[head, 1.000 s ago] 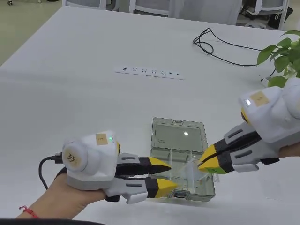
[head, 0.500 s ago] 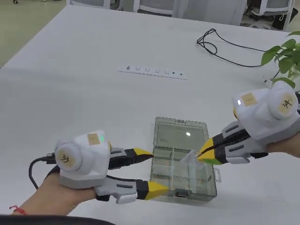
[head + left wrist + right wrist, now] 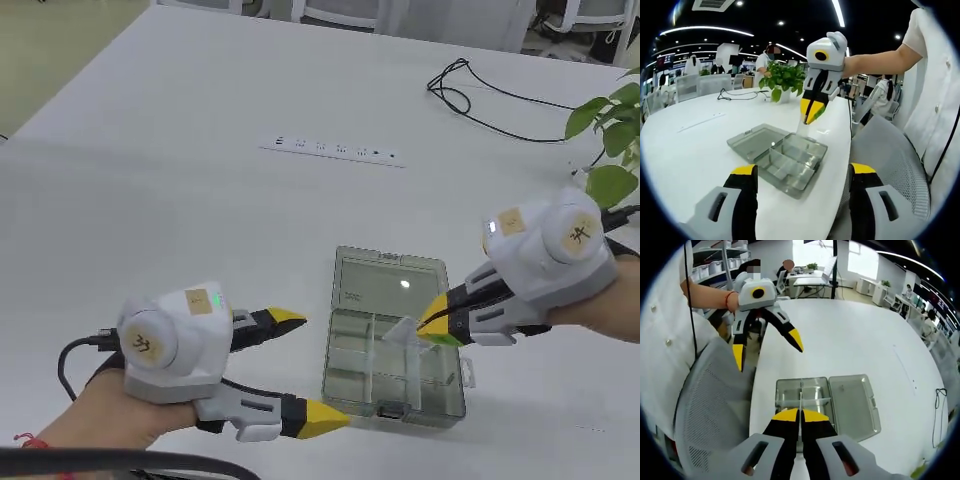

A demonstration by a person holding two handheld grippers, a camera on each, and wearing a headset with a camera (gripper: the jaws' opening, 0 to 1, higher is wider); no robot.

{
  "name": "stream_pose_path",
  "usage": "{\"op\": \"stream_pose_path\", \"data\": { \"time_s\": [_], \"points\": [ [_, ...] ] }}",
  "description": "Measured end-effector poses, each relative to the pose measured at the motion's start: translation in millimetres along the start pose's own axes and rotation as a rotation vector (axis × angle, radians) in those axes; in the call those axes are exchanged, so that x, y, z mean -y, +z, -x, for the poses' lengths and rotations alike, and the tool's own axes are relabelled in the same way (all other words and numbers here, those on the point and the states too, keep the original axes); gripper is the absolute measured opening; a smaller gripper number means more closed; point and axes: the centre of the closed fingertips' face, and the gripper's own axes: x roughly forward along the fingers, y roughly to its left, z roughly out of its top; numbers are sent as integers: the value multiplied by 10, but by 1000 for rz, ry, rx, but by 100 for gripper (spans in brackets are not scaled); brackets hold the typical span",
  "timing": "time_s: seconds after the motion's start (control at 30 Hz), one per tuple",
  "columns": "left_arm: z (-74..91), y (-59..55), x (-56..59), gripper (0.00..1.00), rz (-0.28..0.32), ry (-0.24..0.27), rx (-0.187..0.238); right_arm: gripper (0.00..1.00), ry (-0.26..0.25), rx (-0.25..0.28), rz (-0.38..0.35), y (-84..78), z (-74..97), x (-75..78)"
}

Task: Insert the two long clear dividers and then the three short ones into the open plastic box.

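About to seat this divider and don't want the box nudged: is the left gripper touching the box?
Apart. The right gripper view shows the left gripper open beyond the plastic box, with white table between its nearer tip and the rim.

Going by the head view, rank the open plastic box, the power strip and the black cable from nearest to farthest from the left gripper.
1. open plastic box: just right of the left gripper, near the table's front edge.
2. power strip: mid-table, well beyond the box.
3. black cable: far right part of the table, past the strip.
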Motion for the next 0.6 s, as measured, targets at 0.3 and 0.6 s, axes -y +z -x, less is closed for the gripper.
{"op": "stream_pose_path", "data": {
  "time_s": [0.3,0.6],
  "points": [
    [1,-22,-30,87,0,13,-2,3,10,-4,7,-76,-127,50],
    [9,-42,-22,89,2,13,0,3,13,-20,7,-153,-179,52]
  ]
}}
